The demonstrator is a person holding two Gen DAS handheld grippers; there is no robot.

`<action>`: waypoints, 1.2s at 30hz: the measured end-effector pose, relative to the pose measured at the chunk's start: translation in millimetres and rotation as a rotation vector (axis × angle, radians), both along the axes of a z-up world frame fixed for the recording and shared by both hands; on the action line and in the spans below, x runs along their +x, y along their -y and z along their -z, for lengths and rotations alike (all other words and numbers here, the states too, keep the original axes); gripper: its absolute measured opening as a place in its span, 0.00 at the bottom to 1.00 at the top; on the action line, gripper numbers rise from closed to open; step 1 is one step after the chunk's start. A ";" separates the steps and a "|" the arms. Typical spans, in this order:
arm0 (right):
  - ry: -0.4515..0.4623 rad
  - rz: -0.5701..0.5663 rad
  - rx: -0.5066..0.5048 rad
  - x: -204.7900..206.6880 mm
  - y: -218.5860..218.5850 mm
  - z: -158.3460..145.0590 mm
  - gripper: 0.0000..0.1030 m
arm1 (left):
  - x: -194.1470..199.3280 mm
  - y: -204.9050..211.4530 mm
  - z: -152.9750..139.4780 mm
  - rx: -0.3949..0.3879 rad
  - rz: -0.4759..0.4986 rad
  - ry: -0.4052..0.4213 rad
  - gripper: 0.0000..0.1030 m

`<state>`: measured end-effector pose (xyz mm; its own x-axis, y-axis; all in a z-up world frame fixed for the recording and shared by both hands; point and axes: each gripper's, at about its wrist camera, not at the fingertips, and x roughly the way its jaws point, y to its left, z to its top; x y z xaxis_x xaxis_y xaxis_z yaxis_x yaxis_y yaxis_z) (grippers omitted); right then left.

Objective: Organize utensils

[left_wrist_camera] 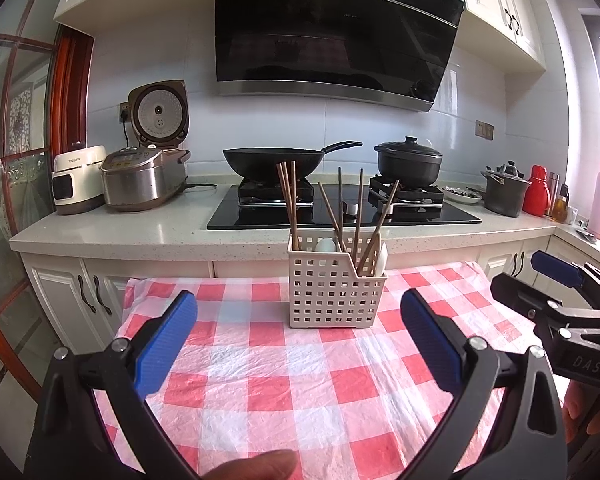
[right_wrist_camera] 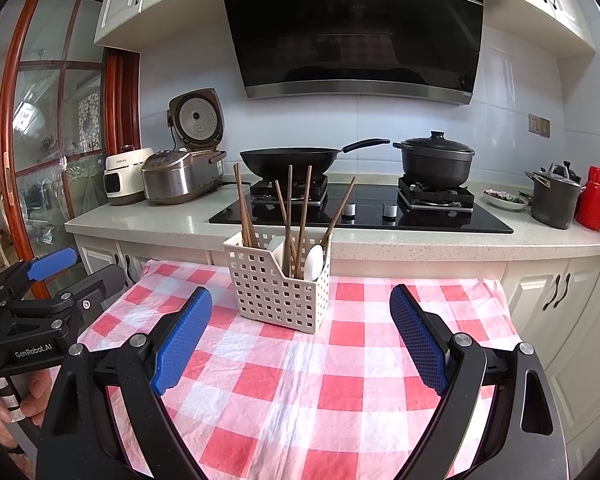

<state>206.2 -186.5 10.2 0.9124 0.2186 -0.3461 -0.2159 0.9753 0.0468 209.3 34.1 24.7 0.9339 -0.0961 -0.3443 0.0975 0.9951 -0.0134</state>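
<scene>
Both tongs, left and right, are spread and empty, hovering short of the basket ahead. With chopsticks and spoons already inside, sorting looks finished; the next move is likely only withdrawing.

count of items, table and counter

one white perforated utensil basket; seven wooden chopsticks standing in it; two white spoons; one black wok; one lidded black pot; two rice cookers; one grey stockpot; one red flask.
</scene>
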 end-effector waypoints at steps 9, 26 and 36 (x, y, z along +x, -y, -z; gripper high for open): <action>0.014 0.000 0.004 -11.3 7.5 -4.6 0.82 | -11.2 7.7 -3.5 0.018 0.012 0.005 0.96; -0.184 0.045 -0.014 -9.7 35.7 60.6 0.82 | -13.3 15.5 59.7 0.049 -0.041 -0.161 0.96; -0.345 0.071 -0.026 7.3 44.2 127.9 0.82 | 9.7 15.9 120.5 0.031 -0.084 -0.296 0.96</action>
<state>213.5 -230.8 -117.6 0.7533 0.1460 -0.6413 -0.1238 0.9891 0.0797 219.0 18.2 -95.8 0.7967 -0.0086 -0.6043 0.0116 0.9999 0.0010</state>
